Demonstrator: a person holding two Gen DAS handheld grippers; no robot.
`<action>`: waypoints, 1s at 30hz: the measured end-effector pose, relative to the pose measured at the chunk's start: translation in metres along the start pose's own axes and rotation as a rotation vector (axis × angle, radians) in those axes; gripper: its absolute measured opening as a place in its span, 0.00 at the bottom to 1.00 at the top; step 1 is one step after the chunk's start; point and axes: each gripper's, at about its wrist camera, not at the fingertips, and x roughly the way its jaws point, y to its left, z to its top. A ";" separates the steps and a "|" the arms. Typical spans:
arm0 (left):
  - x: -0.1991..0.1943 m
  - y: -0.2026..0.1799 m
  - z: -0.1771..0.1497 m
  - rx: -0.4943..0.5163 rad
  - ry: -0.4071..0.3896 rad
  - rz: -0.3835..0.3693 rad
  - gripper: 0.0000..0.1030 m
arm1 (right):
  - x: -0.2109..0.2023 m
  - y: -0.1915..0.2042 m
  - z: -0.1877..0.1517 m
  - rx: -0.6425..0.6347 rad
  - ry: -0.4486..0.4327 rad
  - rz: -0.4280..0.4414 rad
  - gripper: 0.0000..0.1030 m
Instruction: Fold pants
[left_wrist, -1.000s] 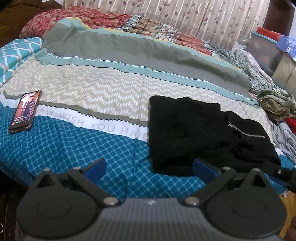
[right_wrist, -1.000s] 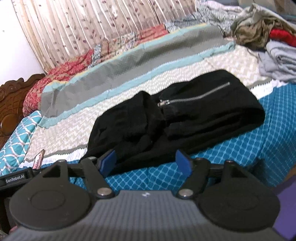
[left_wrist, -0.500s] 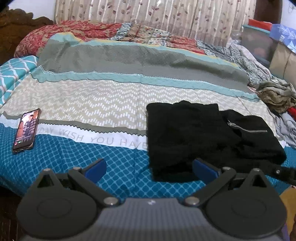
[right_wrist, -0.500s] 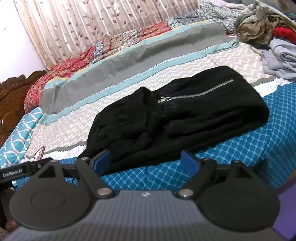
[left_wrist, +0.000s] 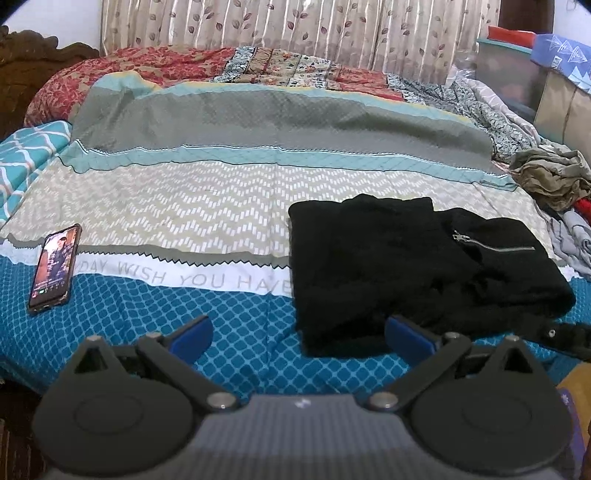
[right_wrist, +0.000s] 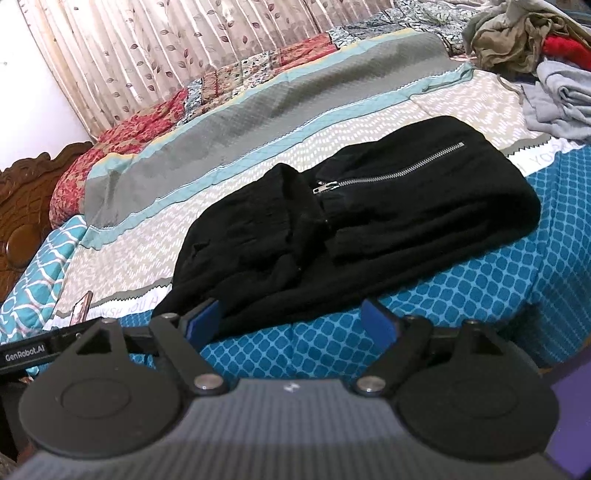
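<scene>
Left wrist view: left claw (left_wrist: 298, 334) spread wide, holding nothing, hovering off the near edge of the bed (left_wrist: 229, 192). Black pants (left_wrist: 417, 266) lie folded in a bundle on the bedspread at 1 o'clock from it, zipper up. Phone (left_wrist: 54, 268) lies flat at 10 o'clock, well apart from the pants. Right wrist view: right claw (right_wrist: 291, 319) also spread, empty, pants (right_wrist: 351, 218) just past it at 12 o'clock. Clothes pile (right_wrist: 532, 55) at 2 o'clock.
</scene>
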 end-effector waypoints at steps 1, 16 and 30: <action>0.001 0.001 0.001 0.002 0.001 0.003 1.00 | 0.000 -0.001 0.001 -0.003 0.002 0.002 0.82; 0.000 -0.005 0.005 0.067 -0.016 0.013 1.00 | -0.001 -0.004 0.002 -0.004 -0.015 -0.014 0.80; 0.021 0.010 0.013 0.050 0.070 0.142 1.00 | -0.002 -0.007 0.002 0.008 -0.025 -0.022 0.79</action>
